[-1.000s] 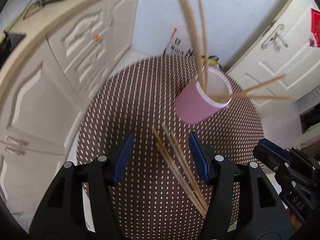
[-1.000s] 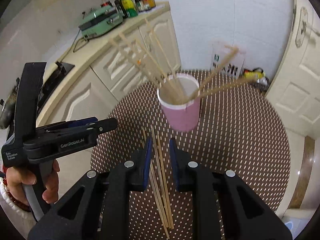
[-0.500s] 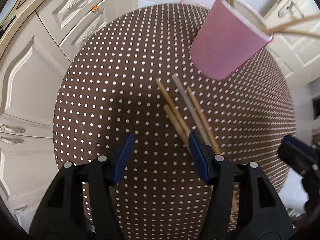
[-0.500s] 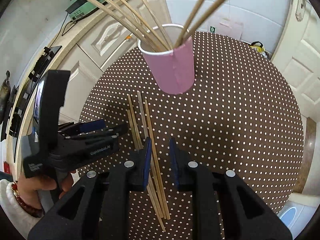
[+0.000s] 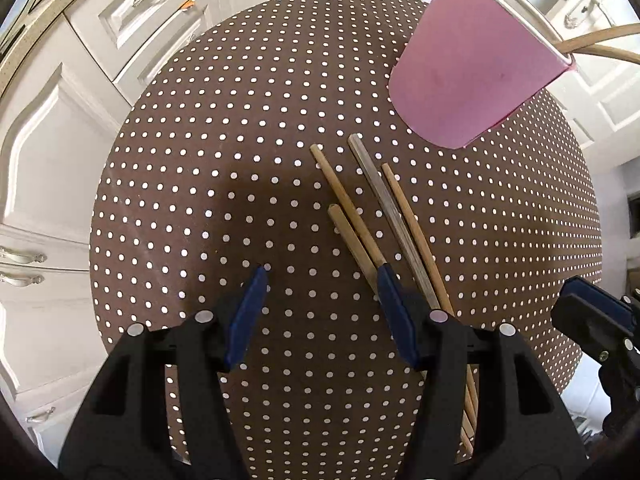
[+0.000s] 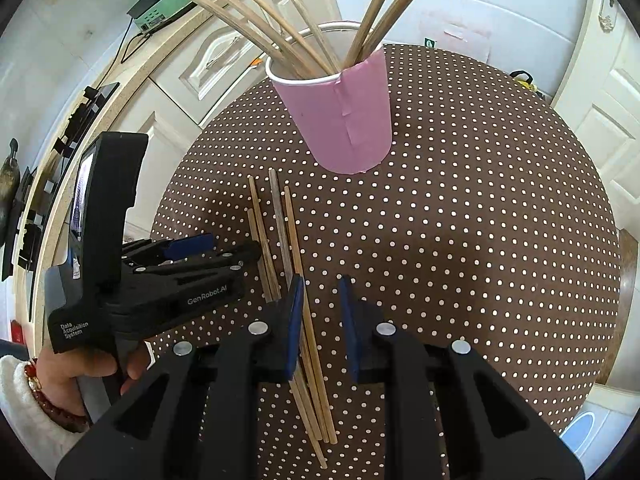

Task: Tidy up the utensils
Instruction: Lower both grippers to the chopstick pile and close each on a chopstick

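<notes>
So it's a round table (image 5: 200, 208) with a brown cloth covered in white dots, and a pink cup (image 6: 344, 116) standing upright on it, toward the far side from both cameras. Counting what's in the cup from the right wrist view: six chopsticks (image 6: 240, 12), four fanning out to the left and two leaning up to the right. The left wrist view only catches a couple of them poking past the rim.

Loose chopsticks (image 5: 360, 216) on the cloth: four. They lie side by side, roughly parallel, just in front of the cup and not touching it. One is darker and greyer than the other three, and one has its near-cup end sitting further back from the cup than the others.

The left gripper (image 5: 320, 276) is spread wide, nothing between its two blue pads, and it's low over the cloth. Its right fingertip (image 5: 386, 276) sits right on or over the leftmost pair of sticks; can't tell if it actually touches.

The right gripper (image 6: 320, 280) has its jaws only narrowly apart and isn't pinching anything. One stick runs up through the gap next to the left pad (image 6: 296, 304), and the other three pass under or beside that same finger.

A hand (image 6: 88, 364) with a white sleeve and a red bead bracelet holds the left gripper's handle. White cabinets (image 5: 60, 128) sit behind the table.
</notes>
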A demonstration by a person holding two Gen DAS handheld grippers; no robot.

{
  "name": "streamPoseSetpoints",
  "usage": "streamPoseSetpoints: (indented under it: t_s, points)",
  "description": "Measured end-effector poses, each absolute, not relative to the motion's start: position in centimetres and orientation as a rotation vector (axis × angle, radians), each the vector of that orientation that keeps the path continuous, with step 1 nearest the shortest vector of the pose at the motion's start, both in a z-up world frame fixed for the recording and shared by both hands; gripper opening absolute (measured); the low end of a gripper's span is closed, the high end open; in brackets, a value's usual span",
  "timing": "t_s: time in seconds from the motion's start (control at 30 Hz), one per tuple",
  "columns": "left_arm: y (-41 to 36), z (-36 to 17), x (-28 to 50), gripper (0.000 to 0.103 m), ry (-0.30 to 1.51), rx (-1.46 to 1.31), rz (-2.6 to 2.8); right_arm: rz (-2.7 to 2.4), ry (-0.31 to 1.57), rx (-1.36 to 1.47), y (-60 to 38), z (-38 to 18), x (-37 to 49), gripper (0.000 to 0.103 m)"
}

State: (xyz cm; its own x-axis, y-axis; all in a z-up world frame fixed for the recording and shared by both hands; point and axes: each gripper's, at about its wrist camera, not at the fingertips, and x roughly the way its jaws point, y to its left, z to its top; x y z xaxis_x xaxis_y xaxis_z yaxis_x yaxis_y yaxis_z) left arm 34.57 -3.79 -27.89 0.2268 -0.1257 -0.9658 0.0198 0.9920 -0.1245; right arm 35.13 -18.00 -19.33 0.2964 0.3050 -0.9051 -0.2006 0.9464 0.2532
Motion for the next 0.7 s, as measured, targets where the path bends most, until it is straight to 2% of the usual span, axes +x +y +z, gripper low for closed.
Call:
streamPoseSetpoints:
  t_s: [0.3,0.43,0.6,0.67,0.7]
  points:
    - [-5.6,-28.2,35.9,0.058,1.339,-0.042,-0.098,0.341,1.232,0.095,-18.0,-20.2,35.7,0.017]
    - [-5.8,-27.8,35.7,0.049,1.336,-0.032,-0.128,0.352,1.242,0.094,-17.9,-20.6,36.0,0.017]
    - [-6.0,-27.8,36.4,0.047,1.361,-0.020,-0.123,0.367,1.254,0.090,-17.4,-21.2,36.5,0.018]
    - [-6.1,-28.2,37.0,0.043,1.372,0.012,-0.102,0.373,1.258,0.087,-17.2,-21.3,36.8,0.018]
    - [-6.4,-28.1,37.2,0.035,1.369,0.053,-0.081,0.375,1.259,0.085,-17.1,-21.4,36.9,0.018]
